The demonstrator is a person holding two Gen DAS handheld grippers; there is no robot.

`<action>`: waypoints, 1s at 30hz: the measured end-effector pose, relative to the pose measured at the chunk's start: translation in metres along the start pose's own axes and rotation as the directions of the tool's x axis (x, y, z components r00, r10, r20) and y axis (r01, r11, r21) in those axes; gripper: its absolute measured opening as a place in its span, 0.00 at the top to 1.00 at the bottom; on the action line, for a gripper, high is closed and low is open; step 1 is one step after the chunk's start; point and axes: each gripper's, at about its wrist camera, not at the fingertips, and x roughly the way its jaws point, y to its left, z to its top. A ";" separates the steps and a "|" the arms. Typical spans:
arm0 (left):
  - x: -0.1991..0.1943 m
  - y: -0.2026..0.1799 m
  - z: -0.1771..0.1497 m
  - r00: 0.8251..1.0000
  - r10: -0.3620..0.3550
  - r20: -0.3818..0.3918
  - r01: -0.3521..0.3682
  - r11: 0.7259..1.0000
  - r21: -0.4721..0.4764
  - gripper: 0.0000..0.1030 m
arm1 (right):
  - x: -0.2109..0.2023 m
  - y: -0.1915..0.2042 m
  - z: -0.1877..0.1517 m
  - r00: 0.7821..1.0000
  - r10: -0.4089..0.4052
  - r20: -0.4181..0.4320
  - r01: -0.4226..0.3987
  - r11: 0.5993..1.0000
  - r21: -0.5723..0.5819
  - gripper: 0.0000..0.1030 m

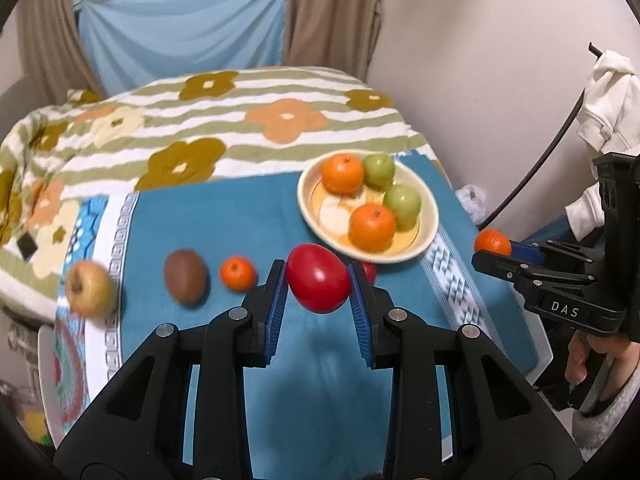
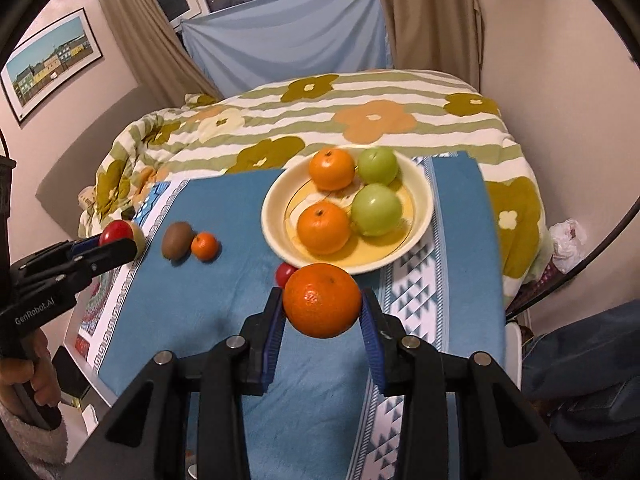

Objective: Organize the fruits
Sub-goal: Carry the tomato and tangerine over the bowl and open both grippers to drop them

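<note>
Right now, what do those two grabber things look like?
Both are black plastic with silver bolts and ribbed blue pads. The right gripper says "DAS" in white on its side; the left gripper says "GenRobot.AI". A fuzzy grey sleeve shows behind the left one.

A bed carries a flowered quilt (image 1: 240,120) on its far part and a blue cloth (image 1: 224,216) nearer. Directly on the cloth lie a cream plate (image 1: 430,236) at right, a small red fruit (image 2: 283,273) just beside its near rim, and leftward a small orange (image 1: 237,273), a kiwi (image 1: 185,276) and a yellowish apple (image 1: 89,288).
</note>
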 end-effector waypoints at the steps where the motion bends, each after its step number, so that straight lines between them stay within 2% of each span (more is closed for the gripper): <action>1: 0.003 0.000 0.005 1.000 -0.004 0.001 0.004 1.000 0.006 0.66 | 0.000 -0.002 0.004 1.000 -0.005 0.005 0.005 1.000 0.003 0.67; 8: 0.041 -0.004 0.039 0.999 -0.043 -0.021 0.044 0.998 0.043 0.66 | 0.006 -0.019 0.030 0.998 -0.046 0.033 0.044 0.998 0.045 0.67; 16: 0.101 -0.007 0.068 0.993 -0.079 -0.092 0.087 0.992 0.086 0.66 | 0.029 -0.040 0.054 0.997 -0.078 0.021 0.075 0.990 0.118 0.67; 22: 0.142 -0.007 0.075 0.985 -0.084 -0.148 0.102 0.988 0.118 0.66 | 0.050 -0.050 0.063 0.995 -0.095 -0.008 0.095 0.983 0.157 0.67; 30: 0.188 -0.017 0.073 0.974 -0.052 -0.218 0.098 0.974 0.206 0.66 | 0.069 -0.061 0.069 0.993 -0.112 -0.040 0.118 0.974 0.193 0.67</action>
